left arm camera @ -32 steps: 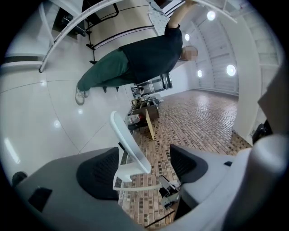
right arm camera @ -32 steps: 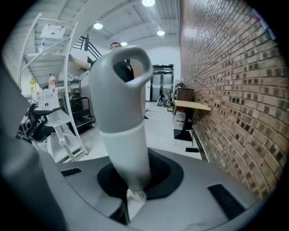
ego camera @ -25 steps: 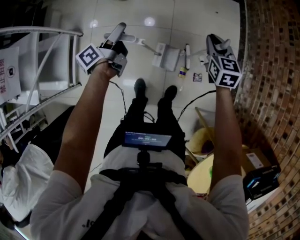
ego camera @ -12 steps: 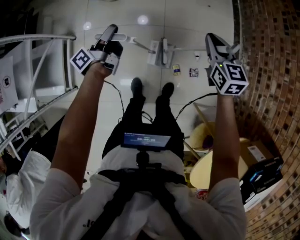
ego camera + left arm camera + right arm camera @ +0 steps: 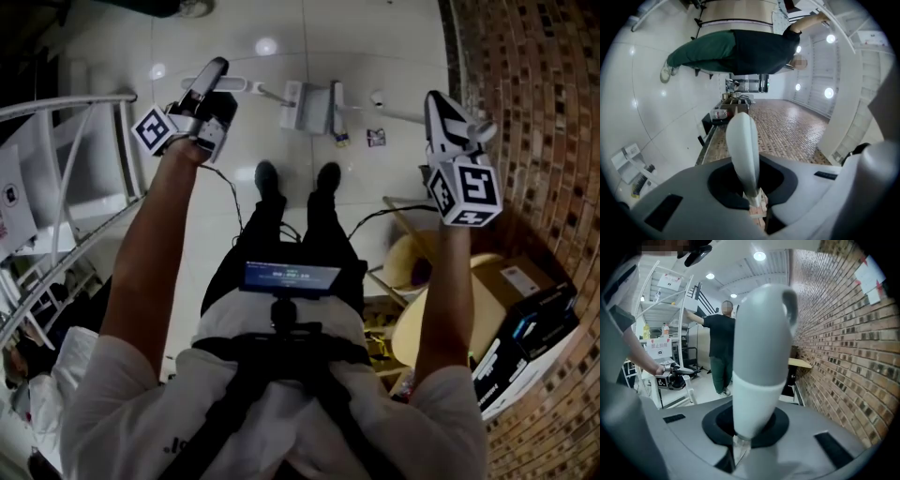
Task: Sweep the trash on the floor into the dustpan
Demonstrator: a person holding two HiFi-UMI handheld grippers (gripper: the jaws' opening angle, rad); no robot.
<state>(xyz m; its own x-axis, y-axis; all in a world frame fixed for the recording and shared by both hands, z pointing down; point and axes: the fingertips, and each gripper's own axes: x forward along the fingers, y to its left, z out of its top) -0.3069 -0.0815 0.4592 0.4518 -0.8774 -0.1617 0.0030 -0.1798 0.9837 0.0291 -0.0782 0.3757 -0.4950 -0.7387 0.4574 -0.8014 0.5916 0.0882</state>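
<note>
While right gripper [image 5: 437,101] hangs closed, trash [image 5: 377,137] lies on floor [image 5: 394,47] leftward.

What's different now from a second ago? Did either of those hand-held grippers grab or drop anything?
The left hand-held gripper has just been closing its jaws on nothing; it is now shut and empty. The right hand-held gripper has risen and drifted toward the brick wall, shut and empty throughout. Nothing was taken hold of or let go. The dustpan and trash lie where they were.
</note>
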